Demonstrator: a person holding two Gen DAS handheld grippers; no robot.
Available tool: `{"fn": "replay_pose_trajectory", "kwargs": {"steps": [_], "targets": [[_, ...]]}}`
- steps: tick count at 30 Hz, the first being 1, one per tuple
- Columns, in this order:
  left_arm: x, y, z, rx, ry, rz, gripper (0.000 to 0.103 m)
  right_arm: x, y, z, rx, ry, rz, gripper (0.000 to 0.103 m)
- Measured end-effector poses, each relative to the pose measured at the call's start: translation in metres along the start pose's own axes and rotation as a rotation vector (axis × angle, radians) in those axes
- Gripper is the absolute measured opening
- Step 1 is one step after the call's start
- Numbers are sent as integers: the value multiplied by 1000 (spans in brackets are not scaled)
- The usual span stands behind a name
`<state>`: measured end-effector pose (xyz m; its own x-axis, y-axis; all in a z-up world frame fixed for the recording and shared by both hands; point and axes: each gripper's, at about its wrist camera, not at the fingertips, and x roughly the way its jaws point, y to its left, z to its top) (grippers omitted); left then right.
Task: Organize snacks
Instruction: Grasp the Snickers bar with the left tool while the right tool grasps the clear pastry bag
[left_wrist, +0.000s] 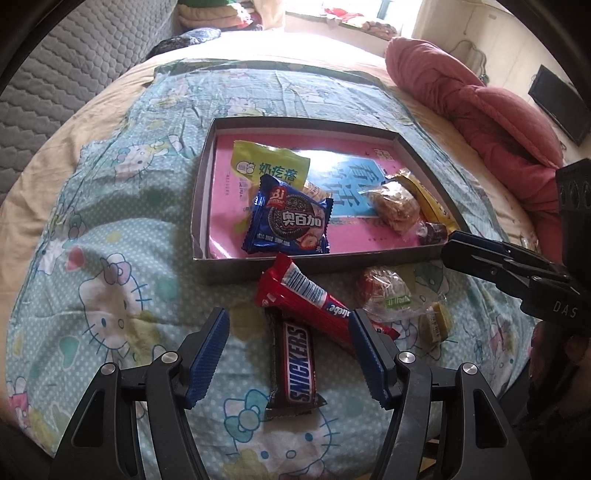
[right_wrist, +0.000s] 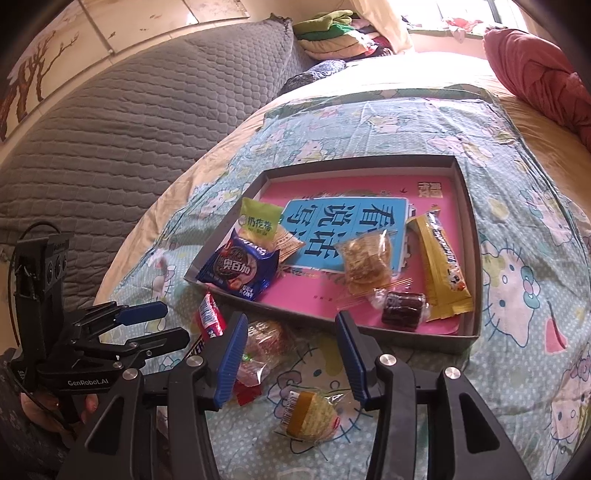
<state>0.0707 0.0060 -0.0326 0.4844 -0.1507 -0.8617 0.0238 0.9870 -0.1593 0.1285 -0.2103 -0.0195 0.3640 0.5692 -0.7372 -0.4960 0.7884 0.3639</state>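
Observation:
A shallow grey box (left_wrist: 236, 267) (right_wrist: 476, 258) on the bed holds a pink book and several snacks: a blue cookie pack (left_wrist: 288, 221) (right_wrist: 238, 271), a green pack (left_wrist: 269, 164) (right_wrist: 258, 219), a clear-wrapped pastry (left_wrist: 395, 208) (right_wrist: 365, 262), a yellow bar (right_wrist: 441, 266) and a dark candy (right_wrist: 402, 308). In front of the box lie a Snickers bar (left_wrist: 295, 363), a red bar (left_wrist: 306, 297) (right_wrist: 210, 314), a clear-wrapped cake (left_wrist: 386, 295) (right_wrist: 260, 349) and a small yellow-green snack (left_wrist: 436, 321) (right_wrist: 308, 415). My left gripper (left_wrist: 290, 356) (right_wrist: 162, 325) is open above the Snickers. My right gripper (right_wrist: 291, 360) (left_wrist: 448, 245) is open and empty above the small snack.
A Hello Kitty sheet (left_wrist: 110, 295) (right_wrist: 517, 295) covers the bed. A red pillow (left_wrist: 472, 110) (right_wrist: 535, 66) lies at the far right. A grey quilted headboard (right_wrist: 110, 147) stands at the left, with folded clothes (right_wrist: 332, 33) behind.

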Motion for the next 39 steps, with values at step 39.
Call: {"fn": "replay_pose_trajectory", "kwargs": {"steps": [39], "targets": [[28,4,-25,15,111,25,69,49,-4,-19,260,140,85,65]]}}
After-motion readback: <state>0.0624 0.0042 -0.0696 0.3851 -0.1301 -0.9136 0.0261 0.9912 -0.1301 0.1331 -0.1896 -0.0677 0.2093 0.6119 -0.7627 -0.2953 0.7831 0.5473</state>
